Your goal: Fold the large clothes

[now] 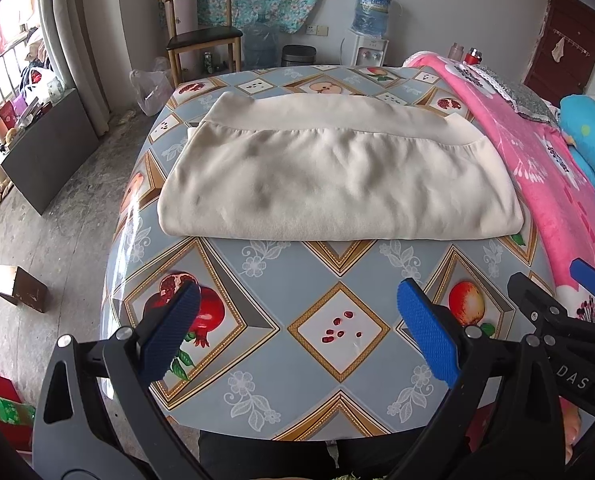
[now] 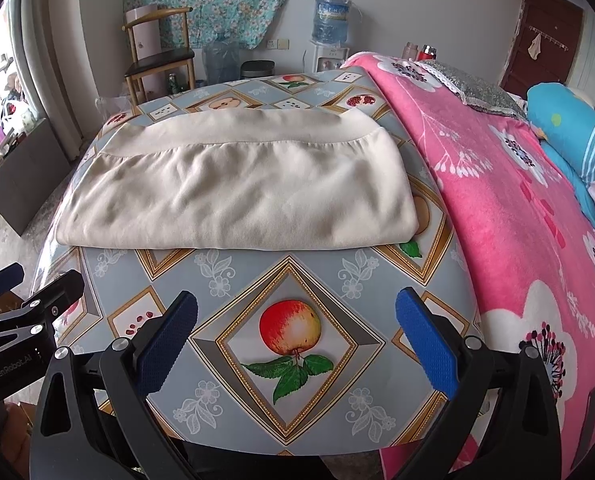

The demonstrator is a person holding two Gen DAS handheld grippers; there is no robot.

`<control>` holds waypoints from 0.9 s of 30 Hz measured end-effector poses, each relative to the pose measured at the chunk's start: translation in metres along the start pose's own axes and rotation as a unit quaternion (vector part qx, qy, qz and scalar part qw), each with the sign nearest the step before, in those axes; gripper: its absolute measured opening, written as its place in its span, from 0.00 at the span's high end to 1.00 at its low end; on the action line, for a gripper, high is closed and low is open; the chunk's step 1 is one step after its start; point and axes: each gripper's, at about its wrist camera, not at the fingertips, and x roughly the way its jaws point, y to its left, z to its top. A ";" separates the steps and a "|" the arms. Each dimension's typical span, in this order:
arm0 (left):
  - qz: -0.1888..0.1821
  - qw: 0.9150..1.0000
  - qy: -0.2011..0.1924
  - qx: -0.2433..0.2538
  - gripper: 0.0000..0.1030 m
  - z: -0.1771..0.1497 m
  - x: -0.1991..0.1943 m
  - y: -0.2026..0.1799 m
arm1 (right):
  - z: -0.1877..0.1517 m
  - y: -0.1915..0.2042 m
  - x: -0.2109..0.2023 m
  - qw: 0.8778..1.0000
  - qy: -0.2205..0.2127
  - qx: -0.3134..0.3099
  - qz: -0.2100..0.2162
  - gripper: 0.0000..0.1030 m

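A cream garment (image 1: 337,176) (image 2: 237,192) lies folded in a flat rectangle across the middle of the table, its wide hem band along the far side. The table wears a blue-grey cloth with fruit pictures (image 1: 297,264) (image 2: 257,268). My left gripper (image 1: 293,328) hovers open over the near part of the table, short of the garment, nothing between its blue pads. My right gripper (image 2: 297,332) is open too, above the apple picture, also empty and clear of the garment. Each gripper shows at the edge of the other's view.
A bed with a pink flowered blanket (image 1: 545,168) (image 2: 517,208) borders the table's right side. A wooden chair (image 1: 201,36), water bottles and a dispenser (image 1: 371,28) stand at the far wall. A small box (image 1: 17,288) sits on the floor at left.
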 end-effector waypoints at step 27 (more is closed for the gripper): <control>0.005 1.000 0.005 0.001 0.07 -0.003 0.002 0.005 | 0.001 0.002 0.005 1.000 0.006 -0.004 -0.003 0.06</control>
